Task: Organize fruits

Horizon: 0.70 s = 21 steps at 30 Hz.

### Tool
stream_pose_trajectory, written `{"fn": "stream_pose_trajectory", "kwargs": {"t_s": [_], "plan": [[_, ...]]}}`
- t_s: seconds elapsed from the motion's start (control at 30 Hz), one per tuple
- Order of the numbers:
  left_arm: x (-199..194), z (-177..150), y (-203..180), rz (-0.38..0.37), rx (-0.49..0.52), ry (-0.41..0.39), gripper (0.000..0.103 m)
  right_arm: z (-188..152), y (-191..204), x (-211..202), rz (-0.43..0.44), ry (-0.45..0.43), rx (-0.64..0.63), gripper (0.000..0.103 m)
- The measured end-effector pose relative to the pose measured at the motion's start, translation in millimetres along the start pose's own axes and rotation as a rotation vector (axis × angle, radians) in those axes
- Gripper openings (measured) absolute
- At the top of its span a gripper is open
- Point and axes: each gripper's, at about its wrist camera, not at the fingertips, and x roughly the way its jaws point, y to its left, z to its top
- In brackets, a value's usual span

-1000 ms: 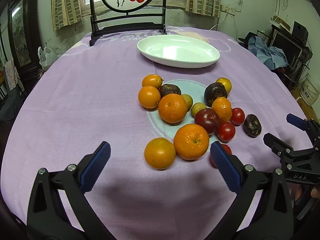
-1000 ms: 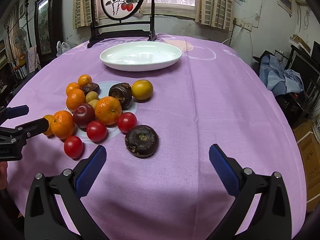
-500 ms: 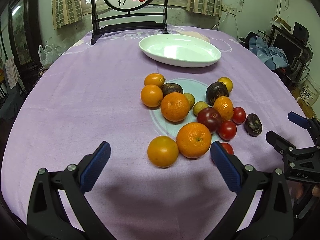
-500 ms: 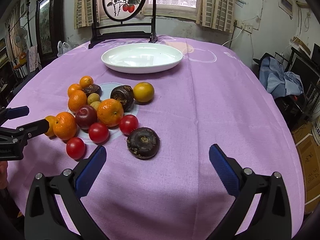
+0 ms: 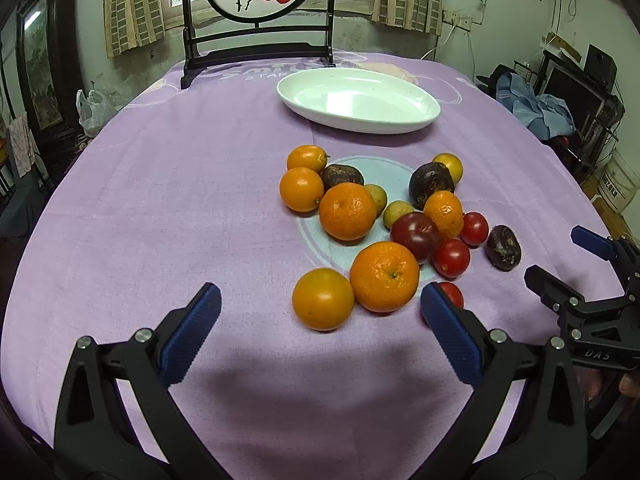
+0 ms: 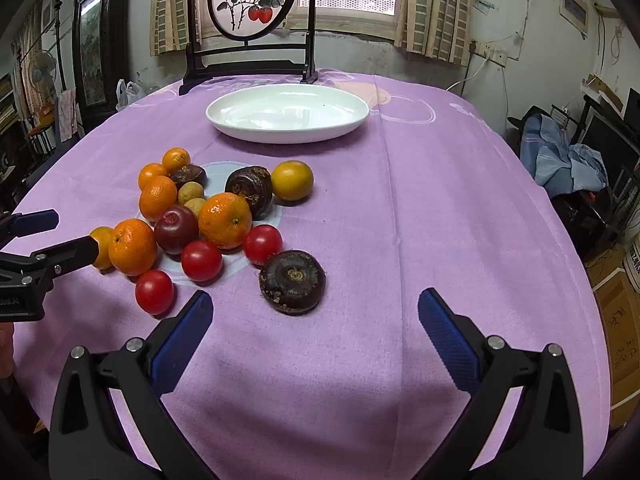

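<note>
A heap of fruit lies mid-table on the purple cloth: several oranges (image 5: 384, 276), red tomatoes (image 5: 451, 258), a dark red plum (image 5: 415, 236), small yellow-green fruits and dark brown round ones (image 6: 292, 281). Behind it sits an empty white oval dish (image 5: 358, 101) (image 6: 287, 112). My left gripper (image 5: 320, 322) is open, just short of a smooth orange (image 5: 323, 298). My right gripper (image 6: 315, 330) is open, with the nearest dark brown fruit a little ahead between its fingers. Each gripper shows at the edge of the other's view.
A black-framed round painted screen (image 6: 251, 0) stands at the table's far edge. The purple tablecloth (image 5: 160, 200) covers the round table. Blue clothes on a chair (image 6: 560, 160) and boxes lie off to the right; bare cloth spreads left and right of the heap.
Both grippers have drawn back a little toward the near edge and lifted slightly, so the fruit and dish sit lower in view. Nothing was grasped.
</note>
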Motion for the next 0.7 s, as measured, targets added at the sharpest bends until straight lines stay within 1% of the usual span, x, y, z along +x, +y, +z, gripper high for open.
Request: {"fn": "stream_pose_trajectory", "kwargs": {"t_s": [0.27,0.7], "plan": [[2.3,-1.0,-1.9,0.015,0.010,0.006,0.101,-2.0,0.2,4.9,0.002,0.011,-0.001,0.102],[4.2,-1.6,-2.4,0.014,0.002,0.018,0.101,-4.6,-2.8,6.2,0.000,0.010,0.012,0.102]]}}
